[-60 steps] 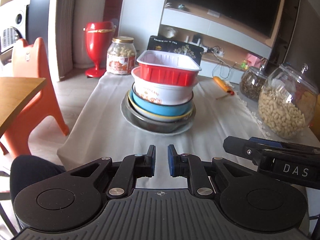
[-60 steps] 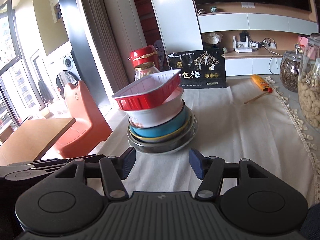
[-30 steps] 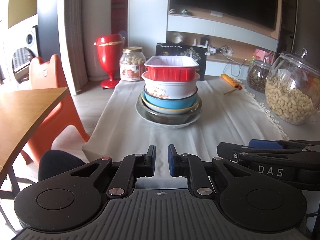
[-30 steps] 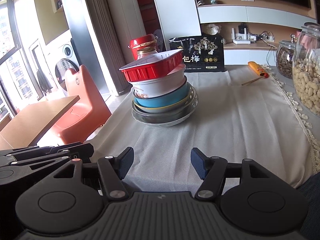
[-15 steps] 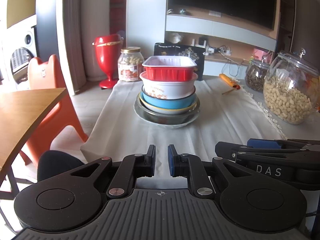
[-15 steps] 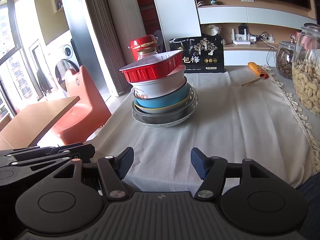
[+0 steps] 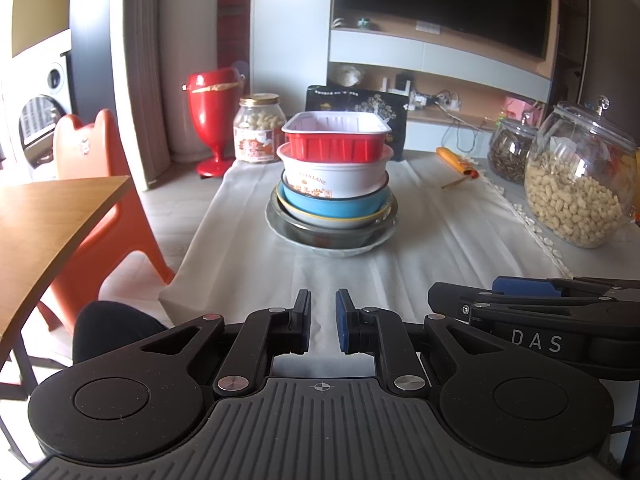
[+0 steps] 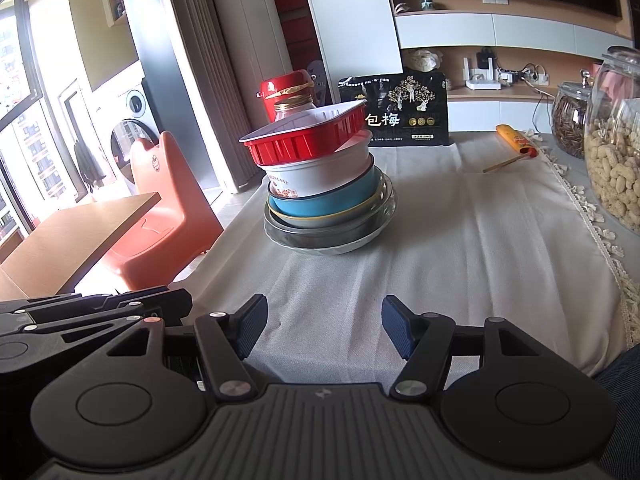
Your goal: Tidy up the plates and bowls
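Both grippers have backed away from the stacked bowls (image 7: 334, 196).

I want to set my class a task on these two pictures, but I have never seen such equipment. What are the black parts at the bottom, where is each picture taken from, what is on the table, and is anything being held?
The black parts are two hand-held grasping tools, one in each of a person's hands; no robot arm is involved. Each tool carries a wide-angle camera looking forward along its two fingers.

One picture is from the left tool, whose jaws are nearly shut on nothing. The other is from the right tool, whose jaws stand open, also empty.

On the white tablecloth stands one stack of dishes: a red tray on top, a white bowl, a blue bowl, then wider dishes beneath. Glass jars of peanuts and seeds stand at the right.

Nothing is held.
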